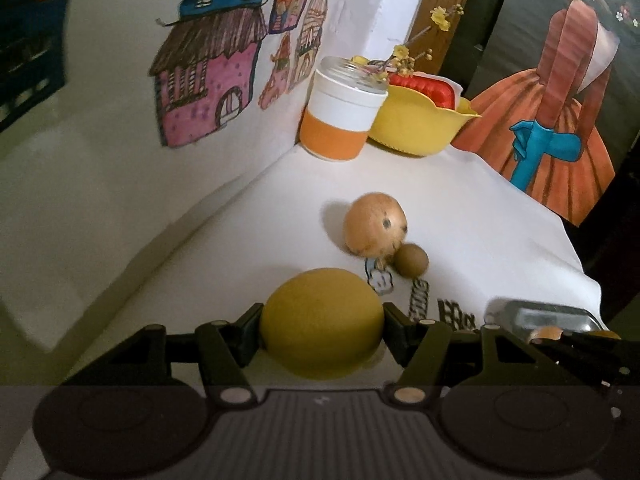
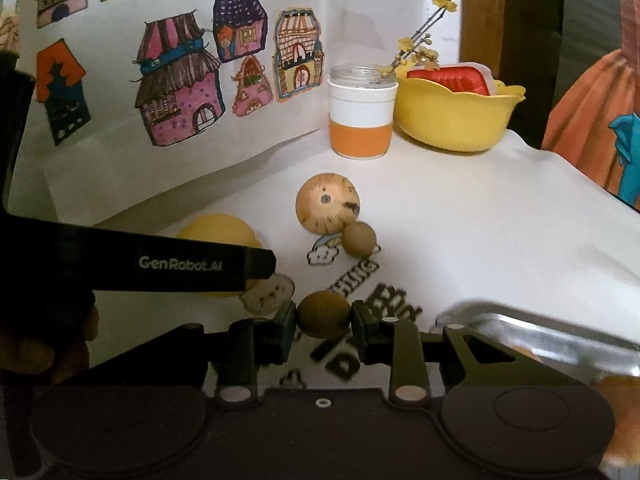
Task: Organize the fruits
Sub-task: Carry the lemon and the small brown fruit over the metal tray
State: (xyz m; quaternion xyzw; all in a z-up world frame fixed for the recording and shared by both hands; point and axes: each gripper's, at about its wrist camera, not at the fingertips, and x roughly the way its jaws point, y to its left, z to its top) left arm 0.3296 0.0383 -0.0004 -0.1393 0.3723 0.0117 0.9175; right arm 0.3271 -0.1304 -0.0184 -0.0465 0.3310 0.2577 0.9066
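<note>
My left gripper (image 1: pixel 322 326) is shut on a large yellow round fruit (image 1: pixel 322 322), held just above the white tablecloth. The same yellow fruit (image 2: pixel 218 232) shows in the right wrist view, partly hidden behind the left gripper's black finger (image 2: pixel 180 266). My right gripper (image 2: pixel 323 316) is shut on a small brown round fruit (image 2: pixel 323 315). Farther back on the cloth lie a spotted tan fruit (image 1: pixel 374 224) (image 2: pixel 327 204) and, touching it, another small brown fruit (image 1: pixel 412 260) (image 2: pixel 359 239). A metal tray (image 1: pixel 544 316) (image 2: pixel 540 326) sits at the right.
An orange-and-white jar (image 1: pixel 340 116) (image 2: pixel 362 114) and a yellow bowl (image 1: pixel 420 124) (image 2: pixel 452 116) holding a red item stand at the back corner. A wall with house drawings rises on the left. A painted picture leans at the right. The cloth's edge drops off at the right.
</note>
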